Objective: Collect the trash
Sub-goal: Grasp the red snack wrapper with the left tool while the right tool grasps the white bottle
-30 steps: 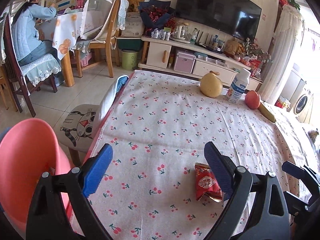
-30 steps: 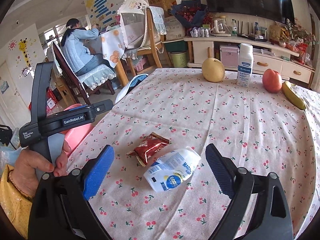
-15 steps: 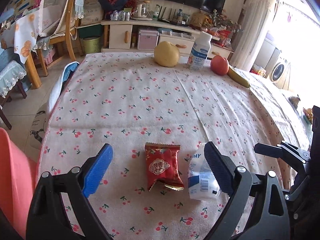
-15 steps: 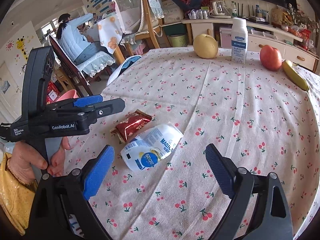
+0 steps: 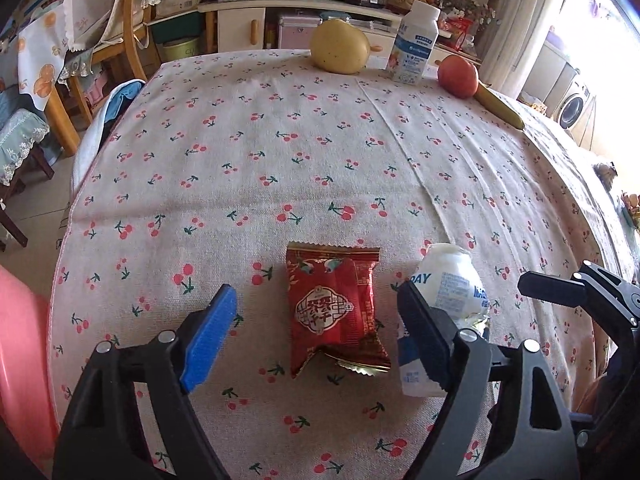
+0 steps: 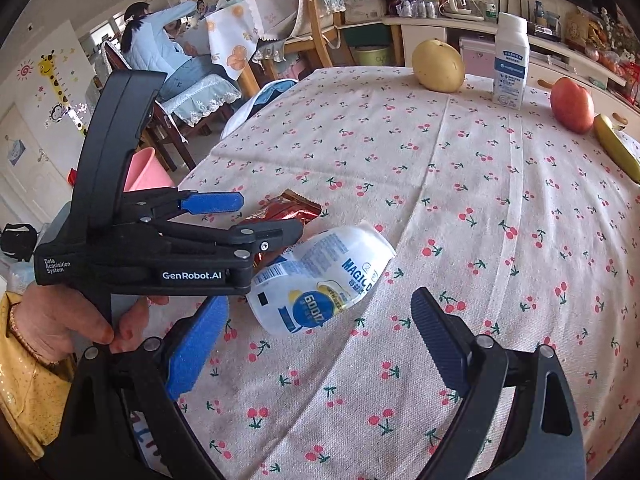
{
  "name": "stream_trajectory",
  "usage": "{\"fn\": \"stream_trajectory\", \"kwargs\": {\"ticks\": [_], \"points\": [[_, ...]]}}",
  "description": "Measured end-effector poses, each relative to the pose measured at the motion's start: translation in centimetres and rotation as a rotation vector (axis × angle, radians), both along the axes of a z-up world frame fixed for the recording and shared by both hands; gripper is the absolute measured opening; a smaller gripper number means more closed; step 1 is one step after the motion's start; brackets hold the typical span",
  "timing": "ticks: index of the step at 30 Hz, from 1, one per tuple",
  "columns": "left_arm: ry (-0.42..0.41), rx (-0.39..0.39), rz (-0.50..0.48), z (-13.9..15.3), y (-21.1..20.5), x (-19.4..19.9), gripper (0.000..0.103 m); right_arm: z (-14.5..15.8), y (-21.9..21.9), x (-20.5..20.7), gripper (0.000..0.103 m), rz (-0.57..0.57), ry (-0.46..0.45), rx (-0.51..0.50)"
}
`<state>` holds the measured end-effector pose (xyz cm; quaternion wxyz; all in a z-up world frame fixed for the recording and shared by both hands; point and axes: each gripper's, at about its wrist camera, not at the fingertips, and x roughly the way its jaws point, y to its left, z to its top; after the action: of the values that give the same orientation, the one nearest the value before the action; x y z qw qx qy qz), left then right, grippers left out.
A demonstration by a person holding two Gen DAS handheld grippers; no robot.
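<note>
Red foil wrapper positioned for pickup, lower centre of frame.

Left gripper point(image 5: 316, 328) spread wide, straddling the red snack wrapper point(image 5: 334, 312); right gripper point(image 6: 320, 328) also apart, empty. Wrapper likely light, crinkly, slippery: pinch mid-body. Crushed white bottle point(image 5: 444, 304) lies just beside, apparently empty. Pink bin point(image 5: 20, 360) at left edge, contents hidden.

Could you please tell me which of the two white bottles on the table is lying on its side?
The crumpled bottle beside the red wrapper; the other bottle stands upright.
</note>
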<state>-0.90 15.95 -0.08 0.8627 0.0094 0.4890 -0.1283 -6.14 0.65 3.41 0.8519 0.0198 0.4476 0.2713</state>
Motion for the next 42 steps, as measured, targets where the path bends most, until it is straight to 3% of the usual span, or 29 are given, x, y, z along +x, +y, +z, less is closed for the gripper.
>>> {"fn": "stream_trajectory", "kwargs": {"ticks": [8, 10, 12, 30, 35, 39, 40, 41, 42], "points": [[-0.012, 0.058, -0.006, -0.1, -0.7, 0.4, 0.062, -0.8, 1.1, 0.6, 0.092, 0.009, 0.008, -0.019], [-0.011, 0.052, 0.002, 0.0, -0.5, 0.5, 0.049, -1.1, 1.4, 0.7, 0.092, 0.009, 0.003, -0.035], [-0.008, 0.046, 0.014, 0.1, -0.2, 0.5, 0.044, -1.3, 1.8, 0.9, 0.092, 0.013, -0.001, -0.051], [-0.046, -0.032, 0.128, 2.0, 2.9, 1.1, 0.044, -2.5, 3.6, 2.9, 0.094, 0.028, -0.057, -0.169], [-0.032, -0.069, 0.141, 1.9, 3.3, 1.3, 0.044, -2.6, 3.0, 3.5, 0.093, 0.007, -0.059, -0.14], [-0.037, -0.073, 0.14, 2.1, 3.3, 1.2, 0.044, -2.4, 2.2, 3.8, 0.089, -0.007, -0.056, -0.117], [-0.038, -0.073, 0.139, 2.1, 3.3, 1.1, 0.044, -2.4, 2.1, 3.8, 0.085, -0.007, -0.055, -0.116], [-0.038, -0.073, 0.139, 2.1, 3.3, 1.1, 0.044, -2.4, 2.1, 3.8, 0.071, -0.011, -0.059, -0.121], [-0.038, -0.074, 0.141, 2.1, 3.3, 1.1, 0.044, -2.3, 2.0, 3.7, 0.064, -0.017, -0.07, -0.135]]}}
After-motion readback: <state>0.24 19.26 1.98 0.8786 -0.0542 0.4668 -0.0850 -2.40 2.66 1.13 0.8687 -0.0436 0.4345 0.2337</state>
